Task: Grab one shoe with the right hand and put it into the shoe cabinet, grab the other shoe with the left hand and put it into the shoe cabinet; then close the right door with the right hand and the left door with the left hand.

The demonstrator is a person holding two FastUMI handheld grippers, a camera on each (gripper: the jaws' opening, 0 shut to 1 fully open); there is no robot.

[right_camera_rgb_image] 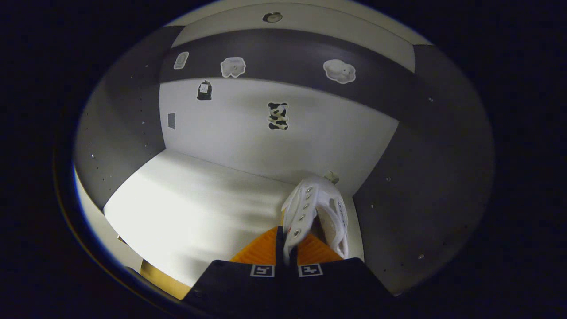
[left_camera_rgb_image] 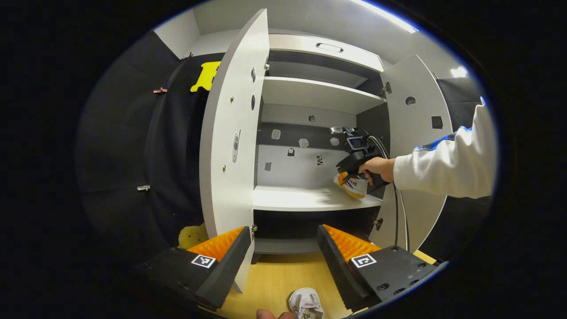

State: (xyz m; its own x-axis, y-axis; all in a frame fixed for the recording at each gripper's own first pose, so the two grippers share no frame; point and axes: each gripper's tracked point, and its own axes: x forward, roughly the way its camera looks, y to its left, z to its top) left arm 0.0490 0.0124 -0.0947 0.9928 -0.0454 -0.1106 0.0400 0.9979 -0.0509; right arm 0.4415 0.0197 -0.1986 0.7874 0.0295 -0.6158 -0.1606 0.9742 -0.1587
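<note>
In the right gripper view my right gripper [right_camera_rgb_image: 287, 241] is shut on the side edge of a white shoe [right_camera_rgb_image: 316, 208], held over the right end of the white cabinet shelf [right_camera_rgb_image: 190, 204]. From the left gripper view, that same shoe [left_camera_rgb_image: 352, 185] and the right gripper [left_camera_rgb_image: 356, 153] hang at the shelf's right end, gripped by a hand in a white sleeve. My left gripper [left_camera_rgb_image: 283, 252] is open above the wooden floor, facing the shoe cabinet. The other white shoe [left_camera_rgb_image: 305, 303] lies on the floor just below it. Both cabinet doors, left [left_camera_rgb_image: 232, 128] and right [left_camera_rgb_image: 418, 115], stand open.
An upper shelf [left_camera_rgb_image: 314, 93] and a drawer front [left_camera_rgb_image: 325, 48] sit above the lit shelf. Stickers dot the cabinet's back wall [right_camera_rgb_image: 277, 116]. A cable [left_camera_rgb_image: 395, 212] trails down from the right gripper. A yellow object [left_camera_rgb_image: 191, 235] lies on the floor left of the left door.
</note>
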